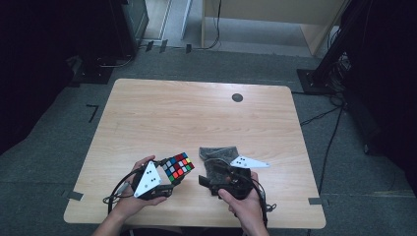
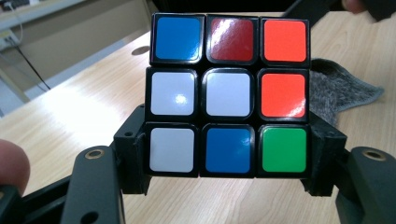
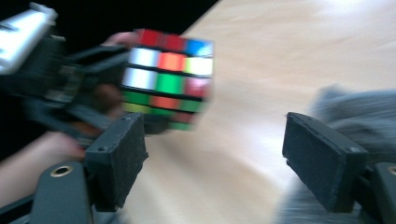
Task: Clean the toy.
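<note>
A scrambled Rubik's cube (image 1: 178, 167) is held just above the table's near edge, left of centre. My left gripper (image 1: 173, 176) is shut on it. In the left gripper view the cube (image 2: 229, 98) faces the camera with a white centre tile, and both black pads clamp its bottom row. A crumpled grey cloth (image 1: 219, 156) lies to the cube's right. My right gripper (image 1: 212, 177) hovers over the cloth's near end. In the right gripper view my right gripper (image 3: 215, 158) is open with bare table between its pads, the cube (image 3: 168, 79) blurred at upper left and the cloth (image 3: 355, 112) at right.
The wooden table (image 1: 196, 113) has a small dark round disc (image 1: 237, 97) near its far edge. Around it are grey carpet, cables and dark equipment stands. A person's hands come in at the near edge, one around each gripper.
</note>
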The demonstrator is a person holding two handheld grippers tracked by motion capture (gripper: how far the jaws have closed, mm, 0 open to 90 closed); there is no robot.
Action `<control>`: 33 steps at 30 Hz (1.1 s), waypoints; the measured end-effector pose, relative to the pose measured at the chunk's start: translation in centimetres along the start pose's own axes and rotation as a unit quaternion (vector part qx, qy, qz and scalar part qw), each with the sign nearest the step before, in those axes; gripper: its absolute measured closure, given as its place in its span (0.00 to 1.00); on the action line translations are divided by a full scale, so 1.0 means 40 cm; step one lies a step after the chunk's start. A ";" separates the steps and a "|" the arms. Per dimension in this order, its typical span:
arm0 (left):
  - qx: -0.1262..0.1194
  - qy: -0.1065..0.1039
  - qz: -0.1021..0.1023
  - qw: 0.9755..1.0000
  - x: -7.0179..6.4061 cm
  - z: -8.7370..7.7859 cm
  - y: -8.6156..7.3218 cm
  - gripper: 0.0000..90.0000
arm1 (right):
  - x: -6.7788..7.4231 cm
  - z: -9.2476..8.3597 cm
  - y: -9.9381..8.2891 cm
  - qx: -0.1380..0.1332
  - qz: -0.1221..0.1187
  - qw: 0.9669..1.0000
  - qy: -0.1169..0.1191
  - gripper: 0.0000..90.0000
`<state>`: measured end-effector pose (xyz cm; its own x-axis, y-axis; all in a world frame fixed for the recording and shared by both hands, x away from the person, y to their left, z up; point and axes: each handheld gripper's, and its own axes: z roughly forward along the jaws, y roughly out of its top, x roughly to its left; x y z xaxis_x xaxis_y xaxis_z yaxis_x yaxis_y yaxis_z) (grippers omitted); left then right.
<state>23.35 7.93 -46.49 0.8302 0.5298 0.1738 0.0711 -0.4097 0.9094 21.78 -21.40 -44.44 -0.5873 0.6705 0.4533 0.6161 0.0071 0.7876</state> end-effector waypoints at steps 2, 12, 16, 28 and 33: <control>-0.003 -0.006 -0.019 1.000 0.009 -0.002 0.000 0.38 | -0.009 0.000 -0.004 0.007 -0.042 0.997 -0.072 0.25; 0.001 0.006 -0.051 0.999 0.022 -0.001 -0.003 0.38 | -0.091 0.079 -0.083 0.100 -0.118 0.958 -0.241 0.33; 0.000 0.009 -0.053 0.999 0.025 -0.006 0.002 0.38 | -0.107 0.091 -0.096 0.102 -0.107 0.959 -0.242 0.36; 0.005 -0.003 -0.057 0.998 0.026 -0.002 -0.002 0.38 | -0.108 0.107 -0.100 0.107 -0.141 0.938 -0.298 0.27; 0.006 -0.008 -0.056 0.998 0.017 0.001 0.001 0.38 | -0.126 0.094 -0.103 0.084 -0.103 0.951 -0.281 0.55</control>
<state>23.96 8.23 -46.34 0.8251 0.5612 0.0645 0.1713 -0.3575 0.9181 24.18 -22.03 -51.54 -0.3607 0.9321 -0.0338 0.6211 0.2671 0.7368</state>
